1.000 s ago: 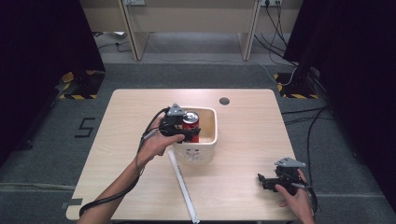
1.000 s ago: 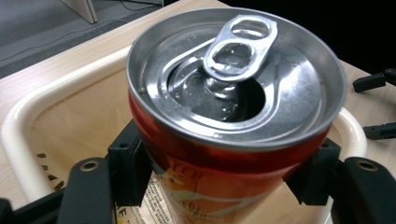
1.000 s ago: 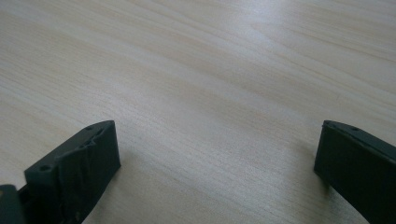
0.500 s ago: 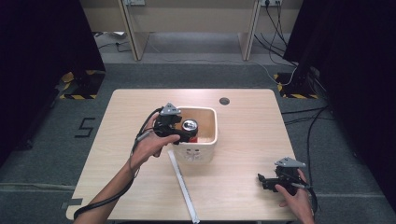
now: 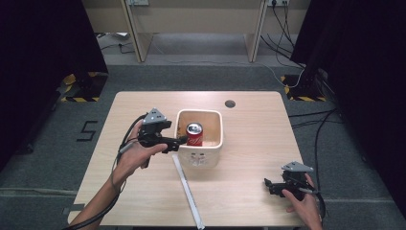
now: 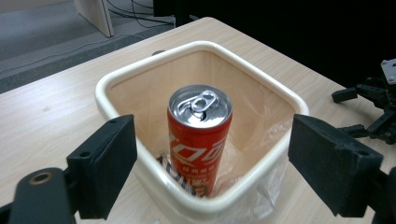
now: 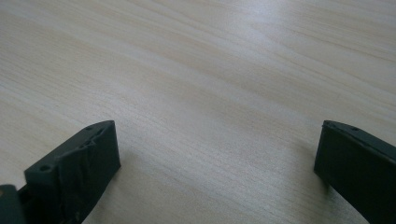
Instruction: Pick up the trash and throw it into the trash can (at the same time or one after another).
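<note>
Can upright in lined bin

Soda can (image 6: 200,135) stands upright inside the cream bin (image 5: 214,154), on its plastic liner (image 6: 271,128). Left gripper (image 5: 181,139) hovers spread at the rim. White strip (image 5: 188,191) lies beside. Right gripper (image 5: 267,184) rests spread on the table (image 5: 249,201).

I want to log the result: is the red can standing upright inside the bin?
Yes, upright: the red can stands in the bin, silver top facing up.

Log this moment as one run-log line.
left gripper: open, at bin rim | can: upright in bin, unheld | right gripper: open, over bare table
</note>
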Available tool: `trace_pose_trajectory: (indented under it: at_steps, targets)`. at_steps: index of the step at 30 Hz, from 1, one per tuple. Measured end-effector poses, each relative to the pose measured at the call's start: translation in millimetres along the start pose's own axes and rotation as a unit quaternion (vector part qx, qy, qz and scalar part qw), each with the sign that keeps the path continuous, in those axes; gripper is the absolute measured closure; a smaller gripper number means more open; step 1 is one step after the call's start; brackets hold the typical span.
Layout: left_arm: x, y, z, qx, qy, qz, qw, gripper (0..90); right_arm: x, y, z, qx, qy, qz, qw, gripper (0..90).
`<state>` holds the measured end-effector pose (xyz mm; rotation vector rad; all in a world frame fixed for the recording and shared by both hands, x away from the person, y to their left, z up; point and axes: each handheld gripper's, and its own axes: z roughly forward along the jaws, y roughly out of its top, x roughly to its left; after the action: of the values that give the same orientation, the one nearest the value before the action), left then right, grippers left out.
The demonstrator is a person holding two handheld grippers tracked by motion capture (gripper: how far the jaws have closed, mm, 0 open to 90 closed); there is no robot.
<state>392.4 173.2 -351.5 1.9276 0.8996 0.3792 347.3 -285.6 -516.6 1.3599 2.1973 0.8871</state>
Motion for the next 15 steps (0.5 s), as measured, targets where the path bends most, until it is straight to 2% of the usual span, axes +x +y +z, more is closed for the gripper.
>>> trace_pose_trajectory:
  at_steps: [5,15]
  targets:
    - [-0.5,-14.2,-8.7,-0.008,0.001,-0.016,0.9998,15.1,0.1,0.1,-0.1,0.001,0.0,0.0,1.0,0.1]
    - [-7.7,-47.6,-10.2,-0.007,0.013,-0.021,0.9997,15.3,0.1,0.1,-0.1,0.001,0.0,0.001,1.0,0.2]
